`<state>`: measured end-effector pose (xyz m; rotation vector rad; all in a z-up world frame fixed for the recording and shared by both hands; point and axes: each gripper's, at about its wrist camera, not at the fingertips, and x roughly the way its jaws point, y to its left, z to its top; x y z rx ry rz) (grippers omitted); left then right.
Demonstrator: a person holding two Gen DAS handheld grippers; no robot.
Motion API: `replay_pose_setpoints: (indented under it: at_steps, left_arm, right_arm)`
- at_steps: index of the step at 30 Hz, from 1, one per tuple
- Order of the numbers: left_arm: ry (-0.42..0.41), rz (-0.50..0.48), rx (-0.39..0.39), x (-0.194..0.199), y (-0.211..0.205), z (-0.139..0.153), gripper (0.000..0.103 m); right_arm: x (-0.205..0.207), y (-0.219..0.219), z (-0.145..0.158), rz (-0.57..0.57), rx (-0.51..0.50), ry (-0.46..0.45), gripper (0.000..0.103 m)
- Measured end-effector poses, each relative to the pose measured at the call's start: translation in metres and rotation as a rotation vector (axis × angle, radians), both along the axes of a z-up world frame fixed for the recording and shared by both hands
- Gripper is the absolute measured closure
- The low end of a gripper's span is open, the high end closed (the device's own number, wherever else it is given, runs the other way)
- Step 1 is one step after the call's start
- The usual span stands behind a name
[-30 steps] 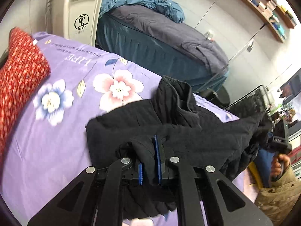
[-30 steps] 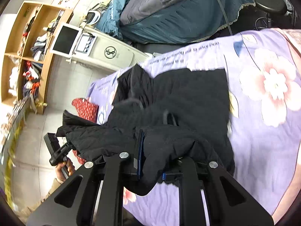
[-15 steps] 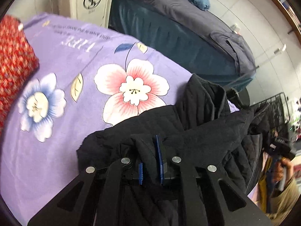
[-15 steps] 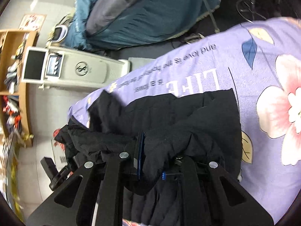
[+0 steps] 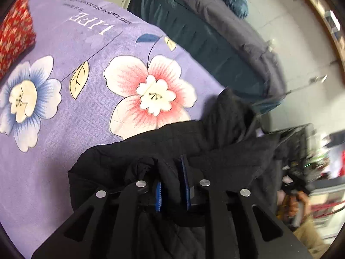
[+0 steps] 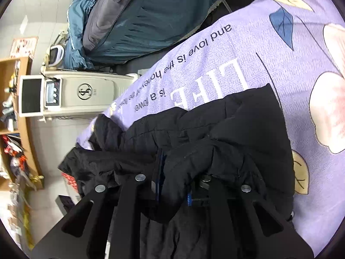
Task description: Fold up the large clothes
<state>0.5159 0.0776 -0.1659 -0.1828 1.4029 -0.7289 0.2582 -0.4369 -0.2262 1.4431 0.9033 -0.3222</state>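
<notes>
A black quilted jacket (image 5: 215, 138) lies partly on a purple flowered bedsheet (image 5: 64, 112). My left gripper (image 5: 172, 185) is shut on a bunched fold of the jacket, blue pads pinching the fabric. In the right wrist view the same jacket (image 6: 237, 129) hangs from my right gripper (image 6: 172, 183), which is shut on another bunched fold. The jacket stretches between the two grippers, and its far edge rests on the sheet (image 6: 280, 54). The other hand and its gripper (image 5: 297, 192) show blurred at the right of the left wrist view.
A red patterned cushion (image 5: 13, 32) lies at the sheet's left edge. A teal bed with a grey cover (image 5: 215, 32) stands beyond. A beige machine with a screen (image 6: 71, 95) stands by the bed. Wooden shelves (image 6: 19, 129) line the wall.
Both grippers have carried the jacket forward over the sheet, toward the printed words and the flowers. The jacket covers less of the sheet near the left gripper. Both grips stay shut.
</notes>
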Motion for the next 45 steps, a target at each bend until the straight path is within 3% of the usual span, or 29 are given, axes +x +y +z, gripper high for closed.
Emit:
replay_pose_setpoints:
  at_steps: [3,5,10,14,16,20,21,25,27,29,33,38,42,45]
  left_arm:
    - [0.097,0.058,-0.142,0.012,0.023,0.012,0.08]
    - [0.119,0.062,-0.192,0.015,0.032,0.022,0.079]
    - [0.083,-0.015,-0.188,0.007,0.033,0.045,0.079]
    - [0.147,0.01,-0.241,0.012,0.046,0.049,0.079]
    - [0.188,0.037,-0.259,0.015,0.053,0.047,0.078]
    - [0.296,0.132,-0.339,0.017,0.066,0.045,0.07]
    - [0.297,0.153,-0.353,0.018,0.068,0.049,0.063]
    - [0.148,0.284,-0.384,0.028,0.087,0.081,0.027]
    - [0.086,0.341,-0.393,0.033,0.097,0.097,0.027]
    - [0.042,0.323,-0.348,0.029,0.095,0.109,0.026]
    - [-0.097,0.136,-0.135,-0.01,0.055,0.121,0.024]
    - [-0.288,-0.127,0.094,-0.102,-0.007,0.092,0.021]
    - [-0.27,-0.145,0.125,-0.144,-0.024,0.057,0.017]
    - [-0.312,-0.2,0.207,-0.157,-0.041,0.039,0.015]
  right_arm:
    - [-0.013,-0.009,-0.005,-0.094,0.137,-0.089,0.077]
    - [-0.021,-0.013,-0.007,-0.152,0.21,-0.148,0.07]
    - [-0.029,-0.022,0.007,-0.214,0.275,-0.239,0.05]
    - [-0.05,-0.037,0.016,-0.392,0.367,-0.385,0.042]
    - [-0.066,-0.047,0.028,-0.42,0.3,-0.367,0.042]
    - [-0.071,-0.048,0.052,-0.257,0.171,-0.245,0.041]
    - [-0.07,-0.045,0.059,-0.211,0.132,-0.224,0.041]
    - [-0.057,-0.018,0.082,0.004,-0.055,-0.128,0.041]
    - [-0.038,0.006,0.1,0.141,-0.18,-0.083,0.042]
    - [-0.021,0.031,0.113,0.246,-0.284,-0.06,0.042]
    - [0.002,0.096,0.127,0.454,-0.493,-0.002,0.042]
    - [0.002,0.17,0.116,0.646,-0.75,0.085,0.042]
    - [-0.001,0.195,0.097,0.704,-0.772,0.119,0.042]
    - [-0.005,0.202,0.079,0.732,-0.784,0.18,0.042]
